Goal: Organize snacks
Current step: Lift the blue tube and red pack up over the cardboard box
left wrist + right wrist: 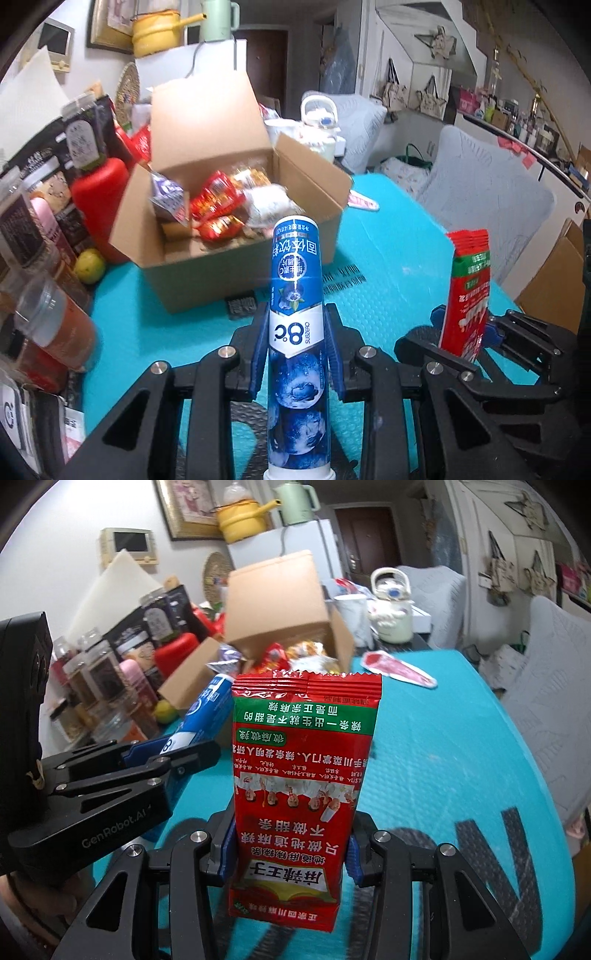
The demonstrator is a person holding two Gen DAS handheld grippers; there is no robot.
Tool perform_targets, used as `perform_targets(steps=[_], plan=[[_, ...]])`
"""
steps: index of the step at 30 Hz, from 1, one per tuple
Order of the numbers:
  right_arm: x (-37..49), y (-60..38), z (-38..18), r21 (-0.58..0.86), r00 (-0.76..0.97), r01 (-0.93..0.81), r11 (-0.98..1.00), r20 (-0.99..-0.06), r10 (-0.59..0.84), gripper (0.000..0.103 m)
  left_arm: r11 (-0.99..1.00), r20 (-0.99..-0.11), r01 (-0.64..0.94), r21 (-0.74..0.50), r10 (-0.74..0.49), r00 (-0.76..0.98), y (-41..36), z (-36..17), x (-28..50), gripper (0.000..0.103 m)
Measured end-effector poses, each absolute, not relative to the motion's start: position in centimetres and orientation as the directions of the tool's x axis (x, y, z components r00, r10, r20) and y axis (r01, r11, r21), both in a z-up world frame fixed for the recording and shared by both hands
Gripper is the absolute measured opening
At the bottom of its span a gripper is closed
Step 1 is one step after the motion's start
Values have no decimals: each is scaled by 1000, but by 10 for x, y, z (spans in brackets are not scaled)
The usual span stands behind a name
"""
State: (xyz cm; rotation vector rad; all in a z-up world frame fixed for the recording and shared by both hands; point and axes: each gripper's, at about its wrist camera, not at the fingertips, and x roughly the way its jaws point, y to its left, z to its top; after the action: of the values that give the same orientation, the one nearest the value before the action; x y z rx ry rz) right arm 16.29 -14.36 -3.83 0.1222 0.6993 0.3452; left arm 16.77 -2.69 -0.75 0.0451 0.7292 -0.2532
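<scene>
Two snacks held up, ready for the open brown cardboard box [229, 206].

The left gripper [297, 354] jaws pinch the stiff, smooth blue tube [296, 295] mid-body. The right gripper [288, 853] jaws squeeze the soft, light red snack packet [301, 775] low down. The box sits ahead.

Two black two-finger grippers are in view, the left gripper [297, 343] and the right gripper [290, 845]. One tall blue-and-white cylindrical tube [297, 325] stands at centre frame, one red-and-green foil snack packet [301, 786] beside it. One open brown cardboard box [236, 206], upper middle, holds several wrapped snacks, too jumbled to count. One yellow-green round fruit [89, 265] sits at left.
</scene>
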Motion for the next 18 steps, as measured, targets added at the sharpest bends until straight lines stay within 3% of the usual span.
perform_targets(steps=[18], plan=[[209,-110,13,190,725,-384,903,-544,423,45,980,-564,195,-43,-185,805,5,44,201,28]])
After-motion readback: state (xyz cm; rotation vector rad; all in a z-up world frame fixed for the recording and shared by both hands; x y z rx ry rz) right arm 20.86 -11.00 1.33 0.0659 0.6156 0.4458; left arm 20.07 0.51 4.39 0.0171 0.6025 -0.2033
